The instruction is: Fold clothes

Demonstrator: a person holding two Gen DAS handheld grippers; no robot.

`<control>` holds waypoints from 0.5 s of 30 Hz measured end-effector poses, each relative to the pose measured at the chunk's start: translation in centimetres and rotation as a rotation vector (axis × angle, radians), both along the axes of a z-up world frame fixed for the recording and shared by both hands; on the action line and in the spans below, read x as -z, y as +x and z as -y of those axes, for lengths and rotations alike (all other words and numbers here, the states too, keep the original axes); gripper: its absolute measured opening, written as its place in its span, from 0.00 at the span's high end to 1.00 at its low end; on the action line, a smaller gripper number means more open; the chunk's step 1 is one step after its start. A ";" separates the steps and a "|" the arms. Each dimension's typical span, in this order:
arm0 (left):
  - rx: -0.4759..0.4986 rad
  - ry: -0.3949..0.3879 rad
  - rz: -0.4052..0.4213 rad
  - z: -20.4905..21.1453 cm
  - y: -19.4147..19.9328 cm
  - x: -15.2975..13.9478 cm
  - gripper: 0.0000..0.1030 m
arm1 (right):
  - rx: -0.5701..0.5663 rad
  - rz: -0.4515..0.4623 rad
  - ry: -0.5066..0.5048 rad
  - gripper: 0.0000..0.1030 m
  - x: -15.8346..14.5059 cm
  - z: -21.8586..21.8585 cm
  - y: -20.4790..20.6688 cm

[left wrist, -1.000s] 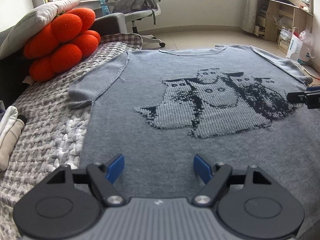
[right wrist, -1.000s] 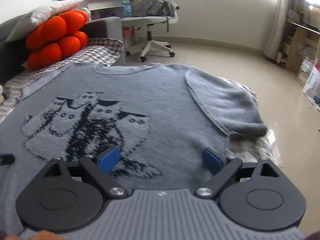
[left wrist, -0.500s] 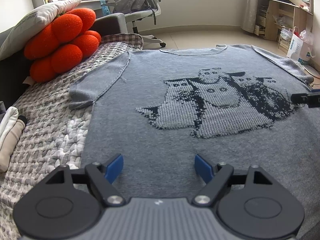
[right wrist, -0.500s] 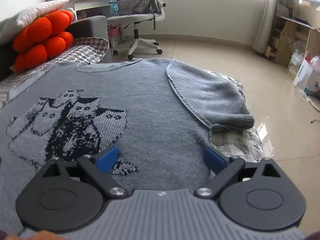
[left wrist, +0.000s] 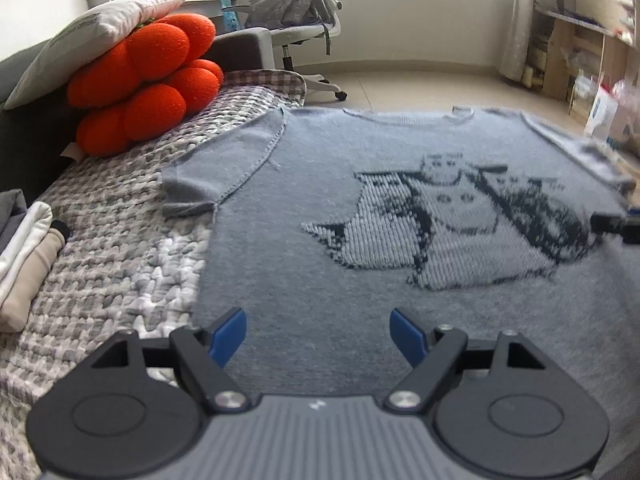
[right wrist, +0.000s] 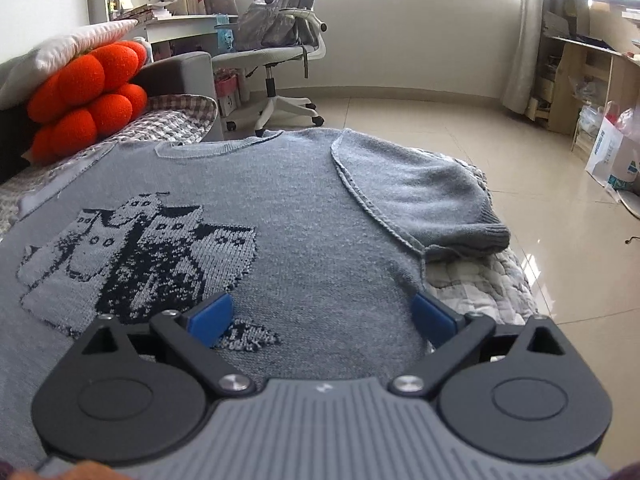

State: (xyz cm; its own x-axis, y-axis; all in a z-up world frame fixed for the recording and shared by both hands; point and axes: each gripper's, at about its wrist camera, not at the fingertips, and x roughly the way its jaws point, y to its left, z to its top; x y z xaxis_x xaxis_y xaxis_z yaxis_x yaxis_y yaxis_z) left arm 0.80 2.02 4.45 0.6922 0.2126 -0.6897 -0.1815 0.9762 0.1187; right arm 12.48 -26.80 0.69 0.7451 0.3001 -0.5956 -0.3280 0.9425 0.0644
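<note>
A grey knitted short-sleeved sweater (left wrist: 320, 184) (right wrist: 296, 208) with a dark and pale cat motif lies flat, front up, on a woven grey-and-white blanket (left wrist: 100, 248). My left gripper (left wrist: 318, 334) hovers open over the sweater's lower left part, nothing between its blue pads. Over the lower right part, close to the side seam below the right sleeve (right wrist: 424, 196), my right gripper (right wrist: 322, 318) is open and holds nothing. The right gripper's fingertip (left wrist: 612, 226) shows at the right edge of the left wrist view.
An orange ball-shaped cushion (left wrist: 148, 84) under a white pillow (left wrist: 92, 32) sits at the far left. Folded pale clothes (left wrist: 24, 256) lie on the left of the blanket. An office chair (right wrist: 280, 52) with a bag, tiled floor (right wrist: 560, 240) and shelves (right wrist: 580, 76) lie beyond the bed edge.
Both grippers have swung: the left view has shifted leftwards so more blanket shows, and the right gripper has moved right toward the sweater's side seam and right sleeve. Both stay open.
</note>
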 end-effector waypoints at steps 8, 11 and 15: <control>-0.002 -0.036 0.065 -2.0 0.5 -3.5 0.17 | 0.001 0.007 0.002 0.04 0.1 -0.1 -0.1; -0.005 -0.011 0.078 -2.9 1.6 -3.2 0.17 | -0.001 0.005 -0.002 0.04 0.1 -0.2 -0.1; -0.024 -0.096 0.065 -5.0 2.8 -0.9 0.17 | -0.001 0.001 -0.010 0.04 0.1 -0.3 -0.1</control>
